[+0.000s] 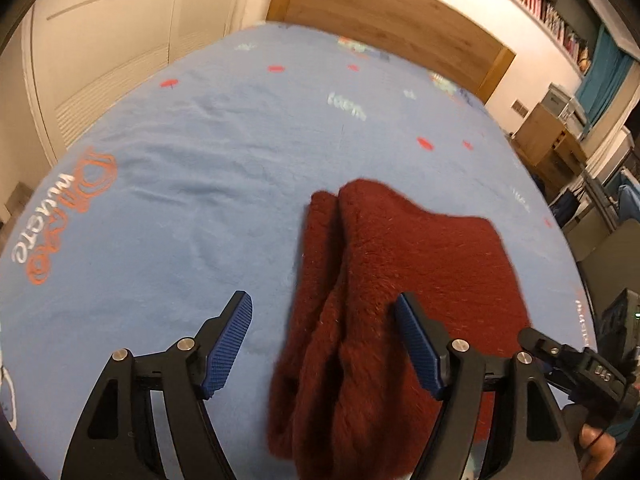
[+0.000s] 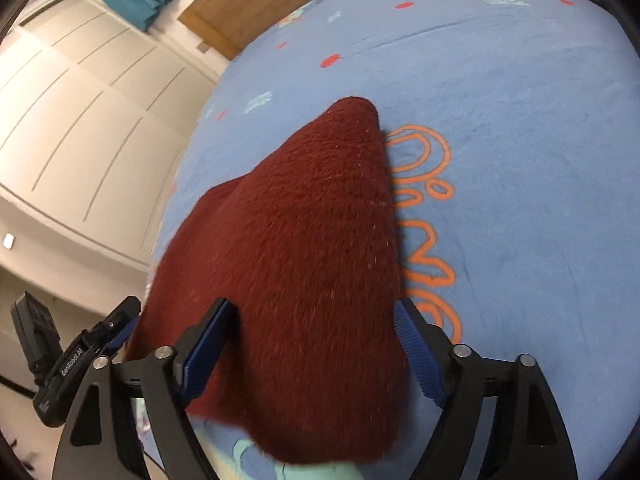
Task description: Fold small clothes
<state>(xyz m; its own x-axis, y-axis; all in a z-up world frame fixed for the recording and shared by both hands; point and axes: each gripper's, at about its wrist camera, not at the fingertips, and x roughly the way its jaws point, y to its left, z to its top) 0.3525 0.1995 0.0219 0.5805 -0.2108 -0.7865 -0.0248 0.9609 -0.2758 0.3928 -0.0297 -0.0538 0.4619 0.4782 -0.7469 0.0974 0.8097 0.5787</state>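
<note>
A dark red fuzzy garment (image 1: 400,280) lies folded on the blue bed cover (image 1: 200,152). My left gripper (image 1: 324,320) is open above its left edge, and the right blue pad (image 1: 416,344) is over the cloth. In the right wrist view the same garment (image 2: 304,248) fills the middle. My right gripper (image 2: 312,332) is open with its jaws wide apart, over the garment's near end. The other gripper (image 2: 96,344) shows at the lower left. I cannot tell whether the pads touch the cloth.
The blue cover carries orange lettering (image 2: 432,216) and red spots (image 1: 424,143). A wooden headboard (image 1: 392,12) stands behind the bed. White cupboard doors (image 2: 80,120) are at the side. Wooden furniture (image 1: 552,140) and a bookshelf (image 1: 540,4) stand at the right.
</note>
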